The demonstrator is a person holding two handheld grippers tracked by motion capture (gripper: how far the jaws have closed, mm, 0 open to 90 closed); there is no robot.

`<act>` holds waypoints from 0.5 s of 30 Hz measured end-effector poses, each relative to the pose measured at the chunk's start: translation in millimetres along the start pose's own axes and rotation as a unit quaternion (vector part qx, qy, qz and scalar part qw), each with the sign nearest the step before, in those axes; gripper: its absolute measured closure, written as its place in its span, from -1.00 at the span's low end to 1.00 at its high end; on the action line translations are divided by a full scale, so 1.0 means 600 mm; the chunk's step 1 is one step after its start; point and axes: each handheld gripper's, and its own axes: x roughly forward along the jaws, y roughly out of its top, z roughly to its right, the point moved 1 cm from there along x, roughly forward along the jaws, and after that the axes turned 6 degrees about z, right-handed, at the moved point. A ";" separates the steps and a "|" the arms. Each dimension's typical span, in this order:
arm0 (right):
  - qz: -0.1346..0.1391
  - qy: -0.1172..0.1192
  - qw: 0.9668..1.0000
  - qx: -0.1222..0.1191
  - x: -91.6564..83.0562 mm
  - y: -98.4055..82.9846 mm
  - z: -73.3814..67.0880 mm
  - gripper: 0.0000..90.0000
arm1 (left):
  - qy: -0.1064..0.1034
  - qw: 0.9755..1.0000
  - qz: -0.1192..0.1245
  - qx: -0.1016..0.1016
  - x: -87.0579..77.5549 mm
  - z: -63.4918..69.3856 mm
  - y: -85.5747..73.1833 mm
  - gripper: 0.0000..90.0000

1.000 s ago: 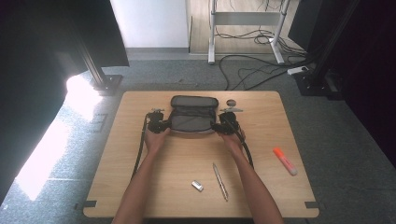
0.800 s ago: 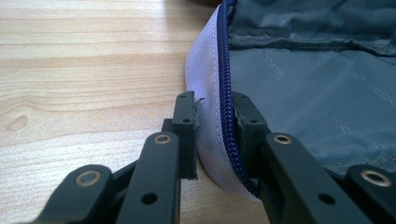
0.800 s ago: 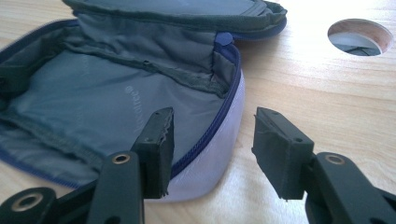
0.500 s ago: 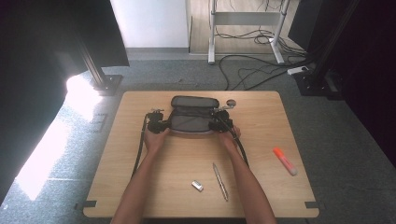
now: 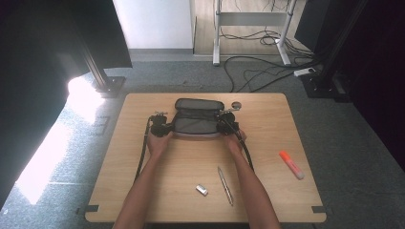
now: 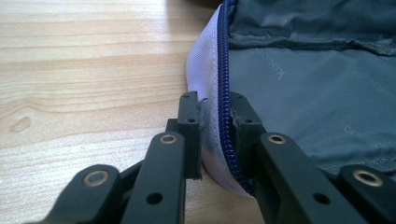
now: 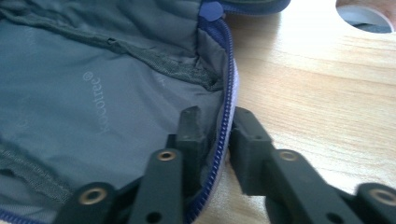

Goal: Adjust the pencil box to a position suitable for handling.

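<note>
1. Now the open pencil case (image 5: 198, 121) is seen in the upper middle of the high view, on the wooden table (image 5: 267, 143), its inside empty as far as can be seen.
2. The jaws of the right gripper (image 7: 219, 135) have just been closing; the right zipper edge (image 7: 225, 126) is pinched between them.
3. The left gripper (image 6: 217, 116) is narrowed on the left zipper edge (image 6: 224, 93), the fabric pressed between its jaws.
4. Probably both rims are now held, so the case can be kept open for filling.
5. A pen (image 5: 225, 185), a small eraser (image 5: 202, 190) and an orange highlighter (image 5: 291, 164) are lying outside, in the lower part of the frame.
</note>
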 end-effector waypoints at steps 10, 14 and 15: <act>0.004 -0.011 1.000 -0.005 -0.001 0.005 0.002 0.91 | -0.017 1.000 0.006 0.000 -0.006 0.002 0.004 0.86; 0.014 -0.008 1.000 0.002 -0.006 0.006 0.003 0.91 | -0.021 1.000 0.007 -0.001 -0.009 0.003 0.005 0.87; 0.019 -0.007 1.000 0.004 -0.009 0.008 0.003 0.91 | -0.022 1.000 0.009 -0.002 -0.011 0.002 0.006 0.88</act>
